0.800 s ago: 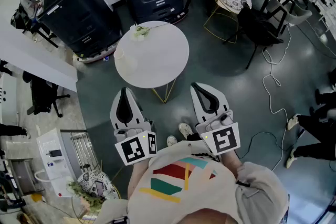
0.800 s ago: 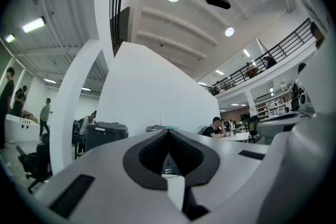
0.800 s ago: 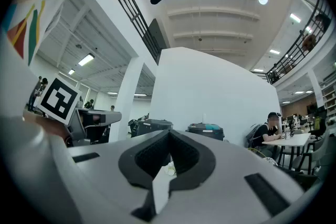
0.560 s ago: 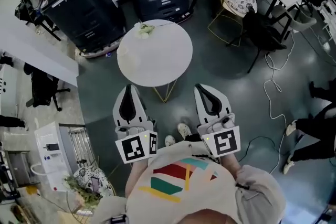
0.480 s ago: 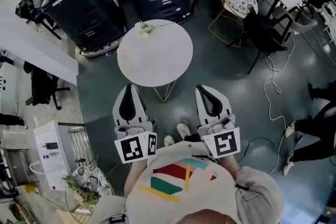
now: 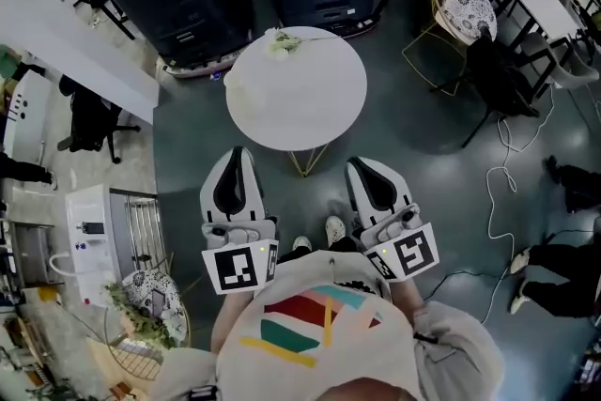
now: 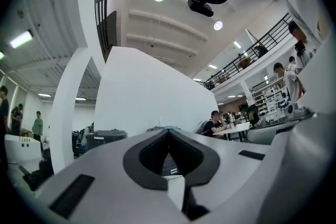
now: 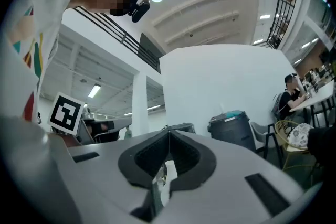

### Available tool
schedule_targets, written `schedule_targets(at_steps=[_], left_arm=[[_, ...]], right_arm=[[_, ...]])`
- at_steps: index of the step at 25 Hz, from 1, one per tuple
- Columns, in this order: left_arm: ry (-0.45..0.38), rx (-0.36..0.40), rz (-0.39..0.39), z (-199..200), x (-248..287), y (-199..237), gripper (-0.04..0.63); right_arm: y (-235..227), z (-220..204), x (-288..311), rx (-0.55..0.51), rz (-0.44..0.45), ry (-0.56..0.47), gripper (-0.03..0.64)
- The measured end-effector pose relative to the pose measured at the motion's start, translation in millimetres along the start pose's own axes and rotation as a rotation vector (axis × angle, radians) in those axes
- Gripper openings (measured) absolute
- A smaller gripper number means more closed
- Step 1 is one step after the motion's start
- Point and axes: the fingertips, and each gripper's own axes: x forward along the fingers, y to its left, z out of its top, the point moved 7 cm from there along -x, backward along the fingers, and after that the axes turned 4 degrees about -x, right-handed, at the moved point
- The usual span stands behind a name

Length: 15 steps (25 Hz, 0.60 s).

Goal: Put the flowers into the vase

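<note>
Left tongs (image 6: 237,152) and right tongs (image 6: 358,164) stay closed, empty, short of the tabletop (image 6: 315,113), which with the flowers (image 6: 285,40) on its far edge now appears further right.

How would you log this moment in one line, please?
left tool: shut, empty | right tool: shut, empty | flowers: on table far edge, untouched

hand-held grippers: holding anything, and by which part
Nothing. The left hand-held gripper and right hand-held gripper are both shut and empty; the flowers lie on the table.
</note>
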Motion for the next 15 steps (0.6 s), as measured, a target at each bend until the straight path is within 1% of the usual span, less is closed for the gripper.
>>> schedule_targets(at_steps=[4, 8, 9, 11, 13, 15], left_arm=[[0.006, 0.002, 0.07, -5, -4, 4, 0.005], [0.027, 0.017, 0.163, -8, -18, 9, 0.005], [0.031, 0.016, 0.183, -10, -20, 12, 0.005], [0.03, -0.009, 0.214, -16, -18, 23, 0.005], [0.025, -0.034, 0.223, -22, -6, 33, 0.005], [0.035, -0.026, 0.219, -28, 8, 37, 0.005]], right_arm=[[-6, -15, 9, 0.025, 0.068, 0.029, 0.014], [-24, -29, 18, 0.034, 0.066, 0.141, 0.012], [-28, -30, 21, 0.042, 0.07, 0.148, 0.012], [-34, -29, 26, 0.057, 0.073, 0.132, 0.012], [-40, -28, 33, 0.04, 0.058, 0.117, 0.012], [-47, -29, 37, 0.014, 0.039, 0.125, 0.012]])
